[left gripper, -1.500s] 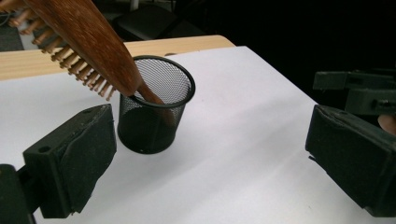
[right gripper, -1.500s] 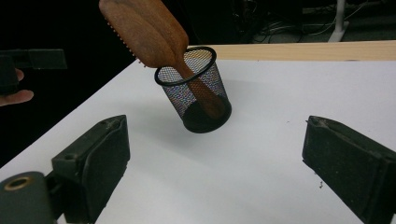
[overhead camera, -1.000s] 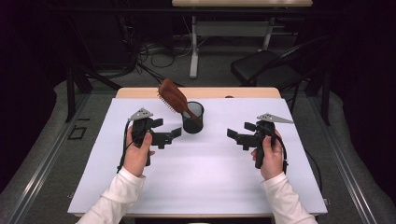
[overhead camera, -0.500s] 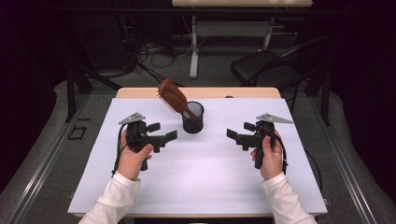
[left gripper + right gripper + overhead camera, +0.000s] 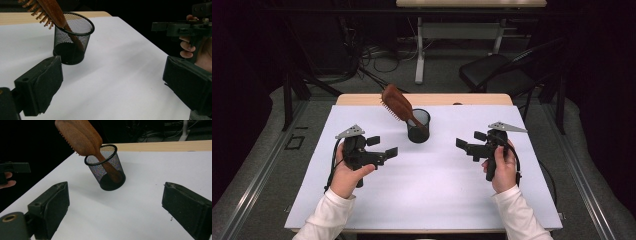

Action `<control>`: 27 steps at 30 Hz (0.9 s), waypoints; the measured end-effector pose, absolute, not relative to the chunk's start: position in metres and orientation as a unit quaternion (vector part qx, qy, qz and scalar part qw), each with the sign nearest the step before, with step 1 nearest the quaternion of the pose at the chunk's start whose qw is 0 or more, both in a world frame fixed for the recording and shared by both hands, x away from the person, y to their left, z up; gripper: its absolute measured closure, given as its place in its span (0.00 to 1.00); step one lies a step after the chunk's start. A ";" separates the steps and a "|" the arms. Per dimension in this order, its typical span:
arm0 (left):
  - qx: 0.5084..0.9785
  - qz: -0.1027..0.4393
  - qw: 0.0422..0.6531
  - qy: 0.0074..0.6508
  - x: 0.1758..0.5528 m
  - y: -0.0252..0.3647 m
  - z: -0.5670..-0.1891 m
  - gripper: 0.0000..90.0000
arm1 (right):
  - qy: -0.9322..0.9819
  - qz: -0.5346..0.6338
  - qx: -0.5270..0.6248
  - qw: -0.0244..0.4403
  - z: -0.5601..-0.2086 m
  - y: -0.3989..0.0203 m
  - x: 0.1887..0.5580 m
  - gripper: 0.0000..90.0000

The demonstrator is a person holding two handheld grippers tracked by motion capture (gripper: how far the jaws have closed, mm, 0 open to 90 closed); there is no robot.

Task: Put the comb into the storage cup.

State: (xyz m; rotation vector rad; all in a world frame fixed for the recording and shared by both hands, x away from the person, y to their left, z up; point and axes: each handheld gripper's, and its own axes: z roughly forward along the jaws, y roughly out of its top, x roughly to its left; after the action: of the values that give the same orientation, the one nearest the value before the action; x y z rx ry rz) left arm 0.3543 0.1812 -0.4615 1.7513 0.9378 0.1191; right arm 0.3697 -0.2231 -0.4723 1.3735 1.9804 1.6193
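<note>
The mesh cup (image 5: 418, 127) stands on the desk (image 5: 427, 195) toward its far edge, near the middle; a hairbrush (image 5: 398, 104) stands in it, handle down, head leaning left; the left claw (image 5: 383, 147) is near-left of the cup, the right claw (image 5: 470, 141) near-right.

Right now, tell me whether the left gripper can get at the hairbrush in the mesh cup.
Probably yes. The left gripper is open and faces the mesh cup, with bare white table between them. The hairbrush leans out over the rim toward that side, unobstructed.
</note>
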 end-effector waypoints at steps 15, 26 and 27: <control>0.747 0.075 0.535 0.388 0.349 0.189 -0.467 0.04 | 0.678 0.551 0.470 0.125 -0.472 -0.225 0.370 0.08; 0.751 0.098 0.528 0.384 0.339 0.208 -0.462 0.04 | 0.696 0.532 0.461 0.144 -0.469 -0.227 0.358 0.08; 0.750 0.101 0.529 0.384 0.338 0.210 -0.462 0.04 | 0.698 0.530 0.458 0.147 -0.469 -0.228 0.357 0.08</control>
State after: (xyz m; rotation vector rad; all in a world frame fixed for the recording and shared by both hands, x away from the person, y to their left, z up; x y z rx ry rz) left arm 0.3383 0.2100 -0.4617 1.7916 0.9171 0.2415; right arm 0.3569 -0.2278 -0.4690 1.3194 2.0078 1.5265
